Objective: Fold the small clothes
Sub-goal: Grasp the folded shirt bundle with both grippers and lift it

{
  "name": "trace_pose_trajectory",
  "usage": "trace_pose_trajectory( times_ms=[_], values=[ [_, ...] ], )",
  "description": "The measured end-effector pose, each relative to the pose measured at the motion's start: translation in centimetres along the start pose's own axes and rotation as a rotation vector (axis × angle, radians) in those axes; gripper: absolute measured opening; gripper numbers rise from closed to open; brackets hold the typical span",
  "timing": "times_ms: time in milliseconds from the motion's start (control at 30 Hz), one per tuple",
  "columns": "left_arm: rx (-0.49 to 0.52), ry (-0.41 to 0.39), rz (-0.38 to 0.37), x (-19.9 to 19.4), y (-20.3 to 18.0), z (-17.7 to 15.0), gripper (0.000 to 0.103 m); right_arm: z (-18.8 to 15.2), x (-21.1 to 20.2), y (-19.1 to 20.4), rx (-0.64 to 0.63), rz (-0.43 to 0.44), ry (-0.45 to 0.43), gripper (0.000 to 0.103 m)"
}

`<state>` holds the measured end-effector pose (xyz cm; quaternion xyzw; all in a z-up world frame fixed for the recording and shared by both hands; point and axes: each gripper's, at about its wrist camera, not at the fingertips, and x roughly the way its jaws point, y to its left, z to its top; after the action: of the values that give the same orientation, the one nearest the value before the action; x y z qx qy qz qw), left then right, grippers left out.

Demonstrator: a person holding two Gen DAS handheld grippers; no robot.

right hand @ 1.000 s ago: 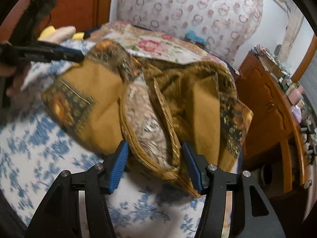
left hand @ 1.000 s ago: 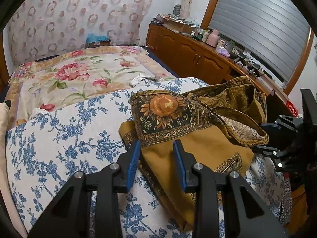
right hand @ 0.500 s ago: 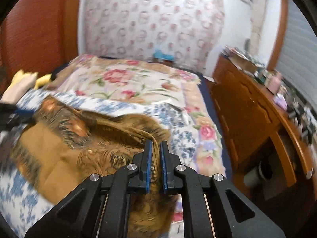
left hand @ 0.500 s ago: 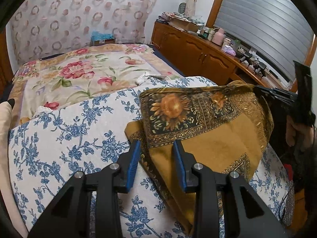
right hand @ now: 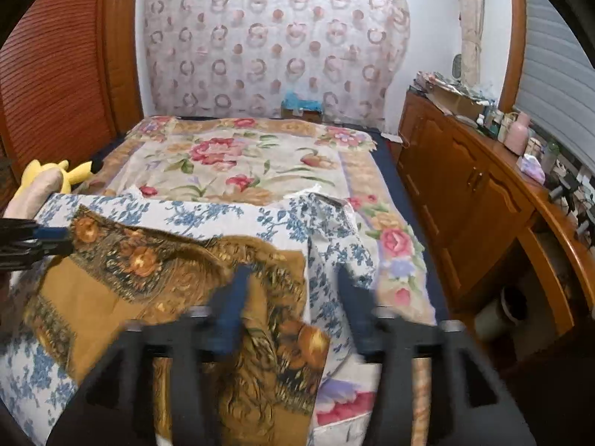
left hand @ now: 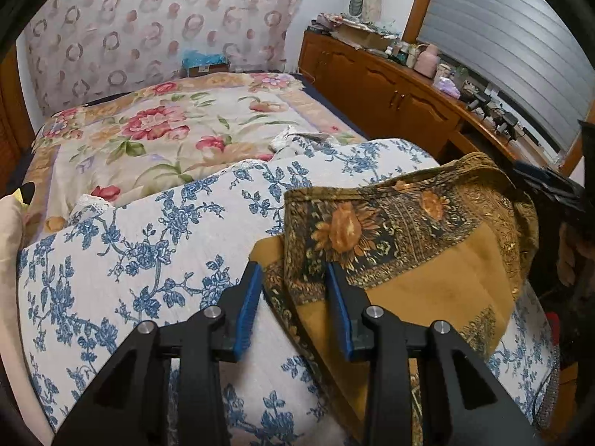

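Fingers of left gripper (left hand: 293,304) standing apart, gripping nothing, straddling corner of mustard scarf (left hand: 416,256) lying on blue-floral quilt (left hand: 141,252). Right gripper (right hand: 293,308) blurred, fingers spread wide, empty, hovering over scarf's near edge (right hand: 260,334).

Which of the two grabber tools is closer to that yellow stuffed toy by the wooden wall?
Left. The yellow stuffed toy lies at the bed's left edge, and the left gripper sits on that side, just in front of it. The right gripper hangs open toward the bed's cabinet side, over the brown scarf.
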<state>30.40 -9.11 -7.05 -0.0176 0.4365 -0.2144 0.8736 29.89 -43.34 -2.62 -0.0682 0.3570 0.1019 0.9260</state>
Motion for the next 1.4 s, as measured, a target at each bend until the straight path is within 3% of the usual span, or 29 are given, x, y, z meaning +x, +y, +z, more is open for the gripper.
trace_pose_trajectory(
  times_ms=[100,433,600,833,1000,1267,1400],
  values=[
    [-0.007,0.027,0.002,0.8,0.2,0.0,0.036,-1.0,0.3,0.1,0.012,0.013,0.036,0.07],
    [-0.013,0.037,0.004,1.3,0.2,-0.4,0.037,-2.7,3.2,-1.1,0.091,0.086,0.12,0.071],
    [-0.026,0.033,-0.003,1.3,0.4,-0.1,0.037,-2.3,1.6,-1.2,0.098,0.095,0.074,0.072],
    [-0.029,0.03,-0.002,1.3,0.6,-0.1,0.037,-2.6,-1.3,-0.8,0.066,0.086,0.038,0.082],
    [-0.029,0.03,-0.003,1.3,0.6,0.0,0.037,-4.1,0.9,-0.8,0.078,0.105,0.136,0.083],
    [-0.046,0.02,-0.035,1.3,0.7,0.0,0.037,-3.3,4.4,0.0,0.092,0.252,0.192,0.079],
    [-0.089,0.018,-0.106,1.4,1.1,-0.1,0.019,-3.1,4.9,0.6,0.06,0.264,0.199,0.072]
  ],
)
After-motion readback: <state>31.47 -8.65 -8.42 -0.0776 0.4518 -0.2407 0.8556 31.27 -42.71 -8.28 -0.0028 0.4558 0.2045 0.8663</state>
